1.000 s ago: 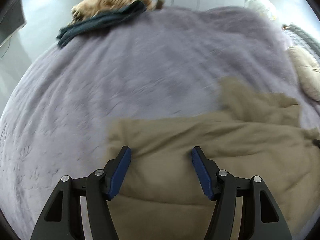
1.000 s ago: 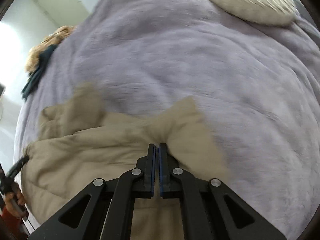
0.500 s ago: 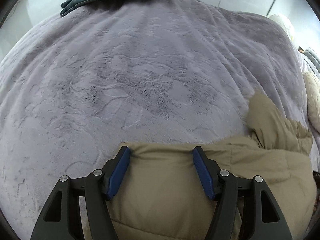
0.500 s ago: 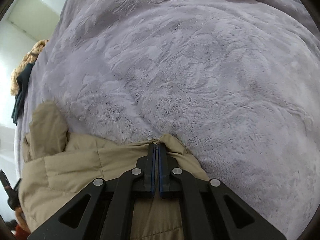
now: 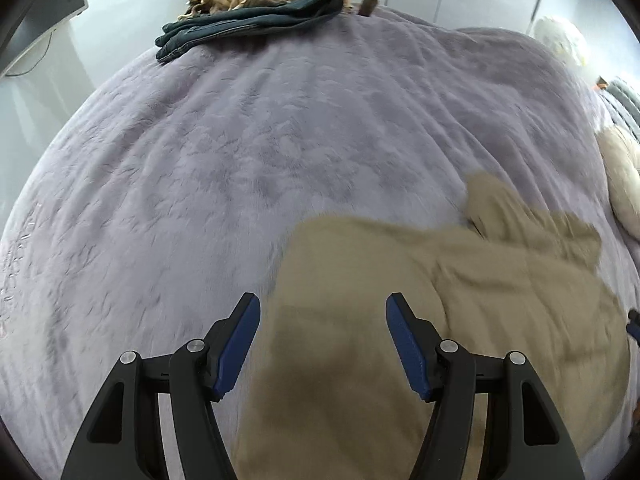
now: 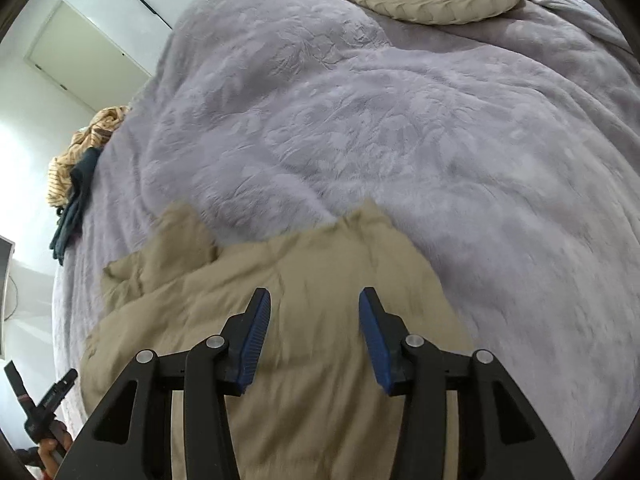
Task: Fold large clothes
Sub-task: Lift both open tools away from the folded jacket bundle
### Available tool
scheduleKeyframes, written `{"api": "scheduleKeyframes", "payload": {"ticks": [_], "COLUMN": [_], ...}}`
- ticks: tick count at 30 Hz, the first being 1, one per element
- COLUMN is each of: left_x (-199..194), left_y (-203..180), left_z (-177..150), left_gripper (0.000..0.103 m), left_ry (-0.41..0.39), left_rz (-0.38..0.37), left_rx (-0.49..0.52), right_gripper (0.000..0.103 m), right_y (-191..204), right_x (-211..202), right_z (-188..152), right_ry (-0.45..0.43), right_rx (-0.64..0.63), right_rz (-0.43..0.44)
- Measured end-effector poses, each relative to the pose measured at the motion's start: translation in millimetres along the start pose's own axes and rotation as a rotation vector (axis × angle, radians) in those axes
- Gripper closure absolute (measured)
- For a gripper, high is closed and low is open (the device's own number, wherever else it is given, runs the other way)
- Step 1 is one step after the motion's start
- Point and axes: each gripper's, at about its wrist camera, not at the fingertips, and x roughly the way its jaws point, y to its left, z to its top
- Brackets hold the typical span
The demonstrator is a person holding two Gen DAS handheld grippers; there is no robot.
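Tan padded jacket (image 5: 420, 320) lies spread on the lavender bed cover (image 5: 240, 160), at its near edge. Left tool (image 5: 322, 320) hangs above the jacket with its blue pads parted, gripping nothing. Right tool (image 6: 314, 312) has just been opening; its pads stand apart over the cloth, nothing pinched between them. Dark folded clothes (image 5: 248, 24) sit at the far corner.

Tan jacket (image 5: 400, 320) motion-blurred, bottom cut off
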Motion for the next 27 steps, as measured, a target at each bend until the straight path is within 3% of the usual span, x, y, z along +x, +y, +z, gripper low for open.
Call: {"api": "scheduleKeyframes", "payload": {"ticks": [9,14,21,25,26,27], "left_x": [-41,-62,-79,-83,-84,-86], "left_y": [-12,-21,-37,-39,-40,-40], "left_z": [-62,-96,-138,-155,-160,-163], "left_gripper": [0.036,0.036,0.036,0.036,0.031,0.011], "left_ry": [0.075,0.089,0.126,0.154,0.155,0.155], "left_rz": [-0.054,-0.032,-0.052,-0.082,-0.084,-0.083], "left_rx": [0.005,0.044,0.089,0.063,0.061,0.059], "right_gripper": [0.051,0.050,0.043,0.042,0.042,0.042], "right_y": [-11,-22,-29,-31,-31,-31], "right_x": [-51,-64,-72,-73,-74,-74], "right_z": [-56,-86,-134,-155,-158,-163], "right_ry": [0.014,0.053,0.127,0.152,0.156,0.160], "right_rx": [0.035,0.080,0.114,0.146,0.151,0.157], "right_rz": [0.016,0.057,0.067,0.067,0.069,0.070]}}
